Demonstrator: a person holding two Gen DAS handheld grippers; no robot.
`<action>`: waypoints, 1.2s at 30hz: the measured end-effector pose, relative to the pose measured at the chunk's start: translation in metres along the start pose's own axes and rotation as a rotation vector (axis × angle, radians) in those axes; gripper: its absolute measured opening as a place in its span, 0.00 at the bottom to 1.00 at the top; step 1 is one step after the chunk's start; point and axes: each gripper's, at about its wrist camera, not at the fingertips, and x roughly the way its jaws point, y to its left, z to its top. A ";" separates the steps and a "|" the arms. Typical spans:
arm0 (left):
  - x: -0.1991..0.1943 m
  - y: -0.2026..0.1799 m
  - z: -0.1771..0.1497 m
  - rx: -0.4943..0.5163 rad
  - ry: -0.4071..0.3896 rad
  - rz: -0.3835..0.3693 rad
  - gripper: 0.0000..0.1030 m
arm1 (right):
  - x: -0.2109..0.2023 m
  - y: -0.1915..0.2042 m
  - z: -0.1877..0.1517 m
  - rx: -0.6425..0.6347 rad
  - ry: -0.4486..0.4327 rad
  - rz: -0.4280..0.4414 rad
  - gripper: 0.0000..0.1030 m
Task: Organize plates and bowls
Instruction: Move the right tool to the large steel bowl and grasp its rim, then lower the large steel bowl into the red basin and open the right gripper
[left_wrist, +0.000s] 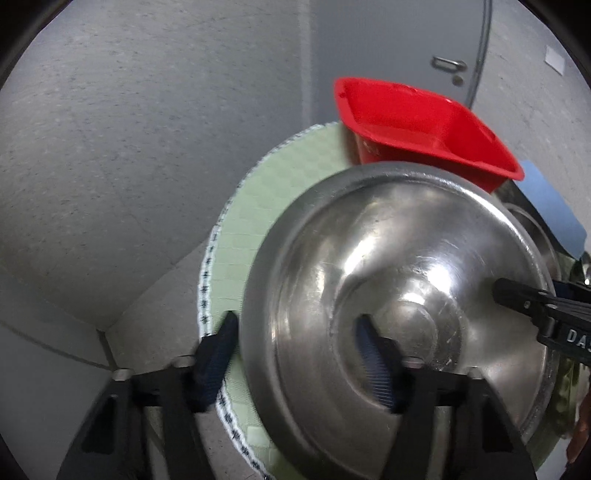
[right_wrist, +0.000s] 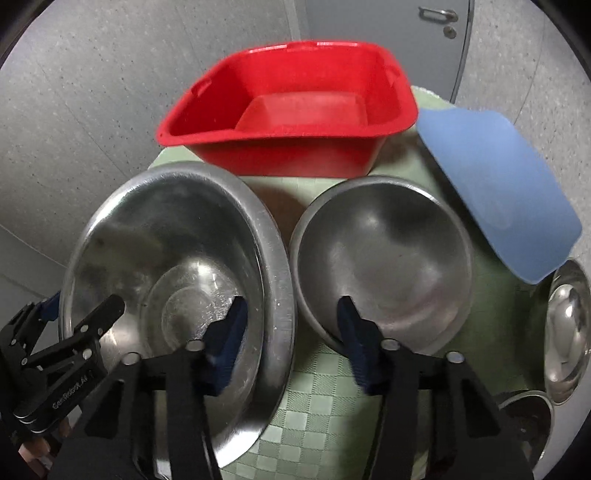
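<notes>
- Left gripper (left_wrist: 299, 354), lower centre of the left view: jaws spread astride the rim of the large shiny steel bowl (left_wrist: 388, 277), not pinching it. The slick metal may slip.
- Right gripper (right_wrist: 291, 339), lower centre of the right view: jaws spread, one finger in that bowl and one over the smaller matte steel bowl (right_wrist: 384, 258). Closing could clamp both rims.

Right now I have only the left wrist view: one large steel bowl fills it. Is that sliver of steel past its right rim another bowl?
Observer: Yes, a second steel bowl, upright, sits right of the large steel bowl, rims close together.
Operator: Where's the right gripper?
Observer: The right gripper is open, with one finger over each bowl.
Operator: Anything further right?
Observer: A small steel bowl at the far right, below a tilted blue plastic container.
</notes>
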 end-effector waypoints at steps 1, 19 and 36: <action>0.006 0.003 0.003 0.006 0.009 -0.004 0.39 | 0.001 0.001 0.001 -0.004 -0.002 -0.006 0.35; -0.034 0.023 0.062 0.017 -0.216 -0.114 0.22 | -0.077 0.002 0.046 -0.021 -0.141 0.061 0.20; 0.089 -0.003 0.165 0.118 -0.176 -0.222 0.22 | -0.021 -0.062 0.174 0.078 -0.126 0.016 0.20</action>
